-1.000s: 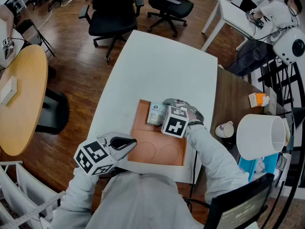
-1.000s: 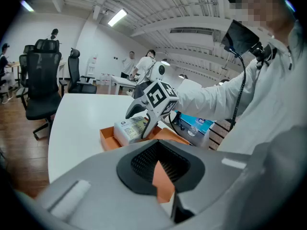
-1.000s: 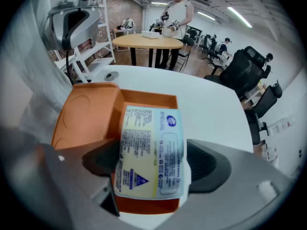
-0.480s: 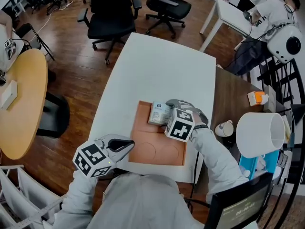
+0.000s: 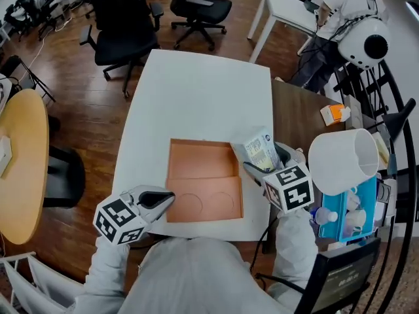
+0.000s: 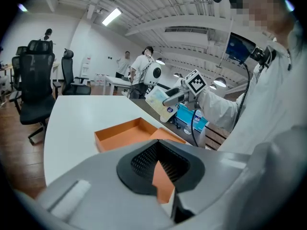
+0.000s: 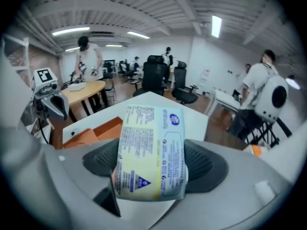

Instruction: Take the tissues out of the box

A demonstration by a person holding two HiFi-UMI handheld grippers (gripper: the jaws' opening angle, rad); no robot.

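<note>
An open orange box (image 5: 200,169) lies on the white table (image 5: 196,97), its flat lid (image 5: 216,208) folded toward me; the tray part looks empty. The tissue pack (image 5: 257,150), pale yellow and blue plastic, hangs above the table just right of the box. My right gripper (image 5: 262,159) is shut on it, and in the right gripper view the pack (image 7: 151,150) fills the space between the jaws. At the lid's left edge, my left gripper (image 5: 165,198) is shut on the orange card (image 6: 163,181). The left gripper view also shows the box (image 6: 127,133) and the raised pack (image 6: 160,104).
A brown table (image 5: 308,120) adjoins on the right, with a large white cylinder (image 5: 347,169), a blue bin (image 5: 357,218) of bottles and a small orange-white item (image 5: 332,113). Office chairs (image 5: 124,25) stand beyond the table's far end. A round wooden table (image 5: 19,162) is at left.
My right gripper has lifted the tissue pack out of the box and carried it right, past the box's right edge. My left gripper has kept its hold at the lid's left edge.
</note>
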